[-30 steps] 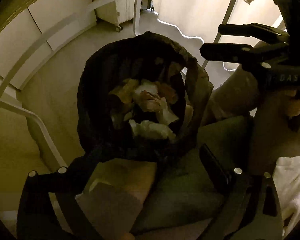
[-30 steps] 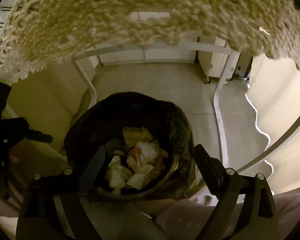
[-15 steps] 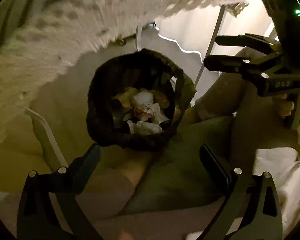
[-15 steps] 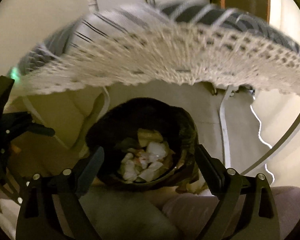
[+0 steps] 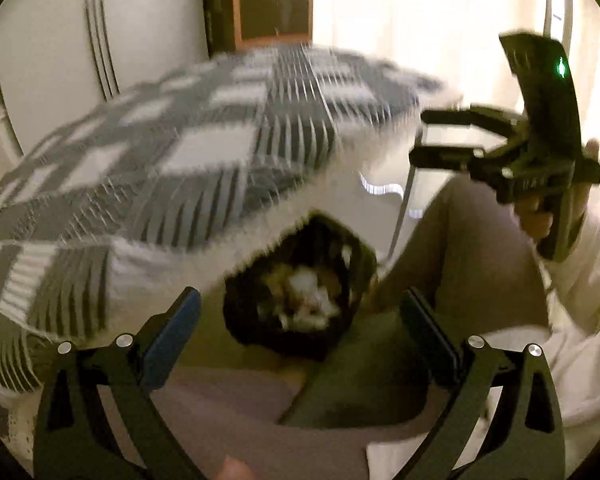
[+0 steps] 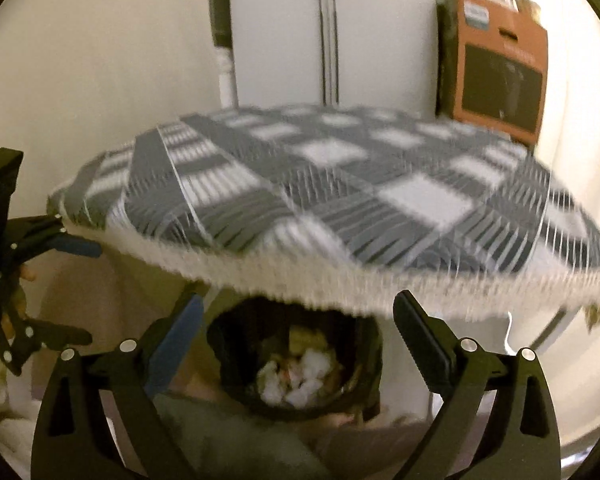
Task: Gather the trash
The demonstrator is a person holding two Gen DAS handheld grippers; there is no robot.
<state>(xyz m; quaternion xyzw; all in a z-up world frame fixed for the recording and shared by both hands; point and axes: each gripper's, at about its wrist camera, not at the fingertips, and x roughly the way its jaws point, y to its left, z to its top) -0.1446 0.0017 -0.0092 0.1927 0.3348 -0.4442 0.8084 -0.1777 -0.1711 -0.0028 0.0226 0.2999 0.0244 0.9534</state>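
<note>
Both tongs (image 5: 300,328) higher, bin (image 6: 296,364) smaller & lower in view, checked tablecloth (image 6: 340,200) top now visible.

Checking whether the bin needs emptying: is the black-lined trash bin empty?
No: in the right wrist view the trash bin holds crumpled white tissues and other scraps.

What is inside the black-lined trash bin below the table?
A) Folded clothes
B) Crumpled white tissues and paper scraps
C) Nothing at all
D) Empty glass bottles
B: the trash bin under the checked tablecloth holds a heap of crumpled white tissues and brownish scraps, seen between the open right gripper and also past the left gripper.
</note>
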